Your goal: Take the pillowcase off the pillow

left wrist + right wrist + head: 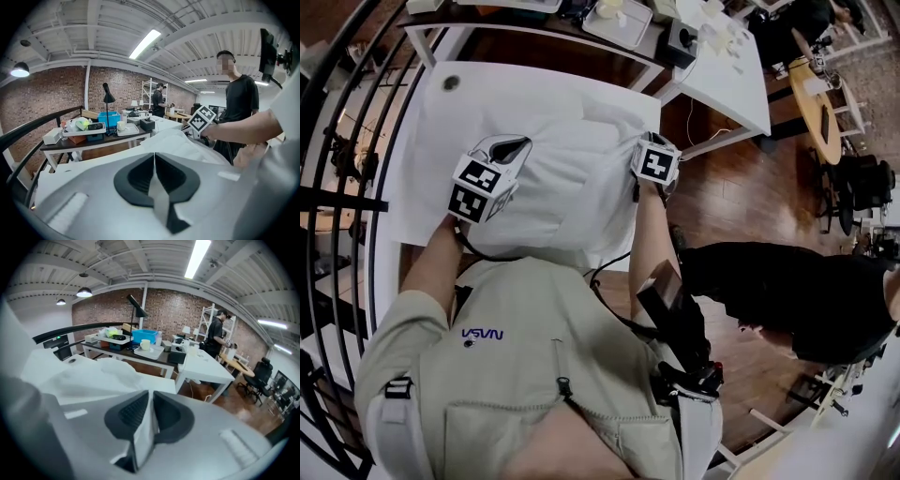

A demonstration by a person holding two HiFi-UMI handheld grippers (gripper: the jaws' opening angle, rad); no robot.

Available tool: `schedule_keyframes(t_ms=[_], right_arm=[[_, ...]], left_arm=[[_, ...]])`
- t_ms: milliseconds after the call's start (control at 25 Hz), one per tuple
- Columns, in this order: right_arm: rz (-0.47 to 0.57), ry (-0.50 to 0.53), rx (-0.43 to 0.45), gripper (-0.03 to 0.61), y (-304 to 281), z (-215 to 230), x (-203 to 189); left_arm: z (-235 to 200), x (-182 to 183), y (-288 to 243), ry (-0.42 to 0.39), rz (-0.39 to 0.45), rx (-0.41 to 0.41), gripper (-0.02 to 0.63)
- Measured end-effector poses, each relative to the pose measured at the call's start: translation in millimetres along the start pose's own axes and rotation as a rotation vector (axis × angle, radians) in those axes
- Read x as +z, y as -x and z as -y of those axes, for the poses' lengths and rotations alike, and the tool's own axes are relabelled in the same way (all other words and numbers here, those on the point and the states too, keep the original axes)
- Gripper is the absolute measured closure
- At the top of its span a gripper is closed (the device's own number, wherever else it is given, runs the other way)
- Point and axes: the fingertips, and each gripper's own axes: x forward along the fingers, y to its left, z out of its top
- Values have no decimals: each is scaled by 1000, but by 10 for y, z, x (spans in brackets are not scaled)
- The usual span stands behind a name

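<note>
Left gripper view: left hand-held gripper (154,163) fully closed, pinching a pillowcase (183,143) fold.
Right gripper view: right hand-held gripper (151,401) closed, pads pressing the same white cloth.
Pillowcase: bunched on the bench (420,178), spanning both grippers.

1. The pillowcase (572,178) is plain white, and so is the worktop (427,192) under it (by colour alone the two are hard to tell apart).
2. The left gripper (153,183) has a pale grey body with black pads. The right gripper (150,420) shows the same grey and black.
3. The marker cube (478,187) on the left gripper carries black-and-white square patterns.
4. The floor (741,202) to the right is reddish-brown wood in planks.
5. The far wall (173,310) is red-brown brick, and the bin (143,335) before it is bright blue.
6. The near vest (534,356) is beige with small dark blue lettering.
7. The railing (333,150) at the left is black.
</note>
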Motion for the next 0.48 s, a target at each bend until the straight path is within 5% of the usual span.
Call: schedule_keyframes(t_ms=[280, 480], right_arm=[[149, -14, 169, 425, 441, -325, 222], [244, -64, 214, 419, 1252, -544, 15]], left_arm=[[-88, 116, -194, -92, 11, -10, 571], [365, 131, 57, -159, -1, -105, 423]])
